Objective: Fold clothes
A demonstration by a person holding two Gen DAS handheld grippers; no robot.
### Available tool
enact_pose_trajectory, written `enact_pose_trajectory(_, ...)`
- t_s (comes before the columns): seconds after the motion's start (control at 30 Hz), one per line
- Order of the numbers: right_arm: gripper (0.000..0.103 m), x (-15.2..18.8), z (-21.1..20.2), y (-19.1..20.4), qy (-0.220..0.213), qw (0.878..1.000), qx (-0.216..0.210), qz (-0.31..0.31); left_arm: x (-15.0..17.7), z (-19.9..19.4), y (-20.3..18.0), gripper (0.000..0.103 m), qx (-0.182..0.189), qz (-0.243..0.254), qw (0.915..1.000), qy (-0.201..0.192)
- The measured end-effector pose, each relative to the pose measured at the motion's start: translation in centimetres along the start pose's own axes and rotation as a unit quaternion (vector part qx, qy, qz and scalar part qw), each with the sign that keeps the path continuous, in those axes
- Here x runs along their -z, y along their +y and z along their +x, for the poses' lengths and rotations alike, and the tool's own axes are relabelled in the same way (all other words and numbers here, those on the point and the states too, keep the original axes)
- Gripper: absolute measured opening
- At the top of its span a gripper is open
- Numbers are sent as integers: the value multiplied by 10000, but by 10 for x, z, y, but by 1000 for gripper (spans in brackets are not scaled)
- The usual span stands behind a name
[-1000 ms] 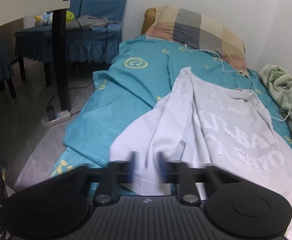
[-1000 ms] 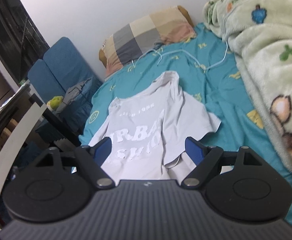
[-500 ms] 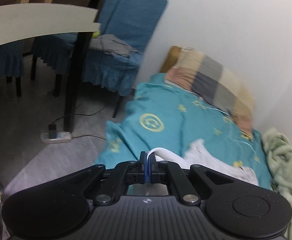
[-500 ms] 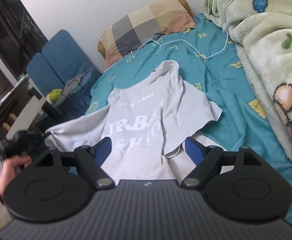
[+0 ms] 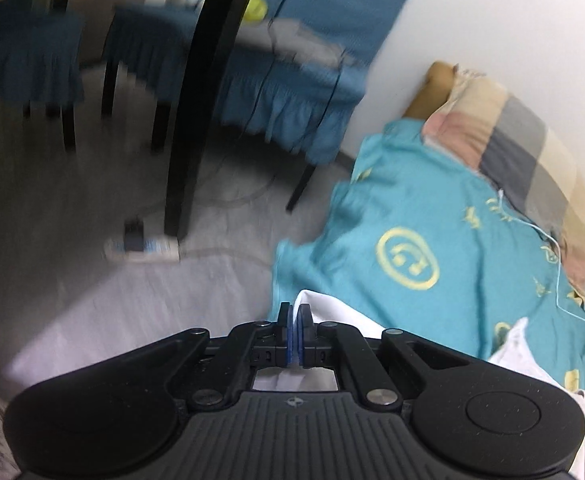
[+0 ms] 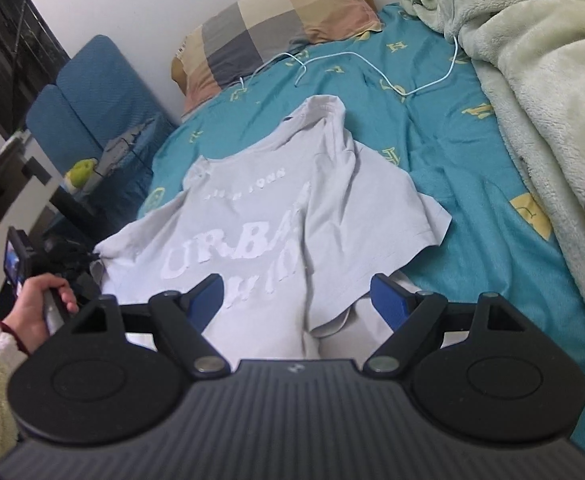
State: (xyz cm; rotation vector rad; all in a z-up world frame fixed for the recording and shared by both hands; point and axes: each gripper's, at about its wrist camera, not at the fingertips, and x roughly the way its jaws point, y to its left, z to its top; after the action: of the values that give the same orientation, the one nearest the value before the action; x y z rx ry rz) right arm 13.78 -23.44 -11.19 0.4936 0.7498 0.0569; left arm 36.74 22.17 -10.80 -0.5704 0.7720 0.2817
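**Grey T-shirt spread on a bed, one edge pinched and drawn out to the side**

A pale grey T-shirt with white lettering lies face up on a teal bed sheet, its collar toward a checked pillow at the head of the bed. The left gripper, pressed together, pinches what looks like a sleeve or side edge of the shirt; that view is blurred. In the right wrist view a hand grips its handle at the bed's left side. The right gripper is spread wide above the shirt's lower half, clasping nothing. A green fleece blanket is heaped along the right. A white cable crosses the sheet below the pillow.
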Motion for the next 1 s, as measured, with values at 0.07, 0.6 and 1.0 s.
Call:
enact_pose_trajectory(0.07, 82, 0, 8, -2, 74, 10000, 29, 57, 6, 12, 10, 12, 155, -277, 9993, 185)
enact_pose_trajectory(0.6, 82, 4, -13, -6, -51, 9998, -52, 171, 77, -49, 96, 57, 987, -2141, 9702, 555)
enact_pose_trajectory(1.0, 82, 7, -1, -4, 84, 9999, 100, 46, 86, -42, 69, 5, 1376, -1509, 9782, 378)
